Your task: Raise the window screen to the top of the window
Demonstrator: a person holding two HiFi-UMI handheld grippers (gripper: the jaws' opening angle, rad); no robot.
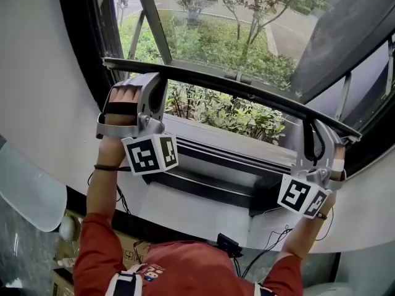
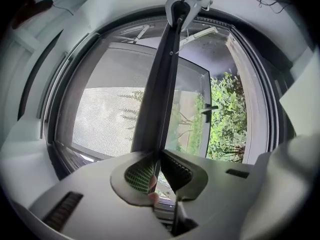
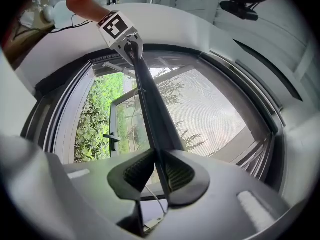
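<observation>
The window screen's dark bottom bar (image 1: 234,85) runs slanted across the head view, with the mesh (image 1: 216,29) above it. My left gripper (image 1: 154,79) is shut on the bar's left end and my right gripper (image 1: 311,128) on its right end. In the left gripper view the bar (image 2: 160,94) passes between the pads of the left gripper (image 2: 156,166) and runs up to the other gripper (image 2: 187,4). In the right gripper view the bar (image 3: 152,119) sits between the pads of the right gripper (image 3: 159,164). Grey mesh (image 3: 210,114) hangs beside it.
Below the bar lies the window sill and lower frame (image 1: 228,150). Beyond it an outer casement with a handle (image 2: 207,111) stands open onto green shrubs. Cables (image 1: 271,245) and a cardboard box (image 1: 68,251) lie under the sill by the person.
</observation>
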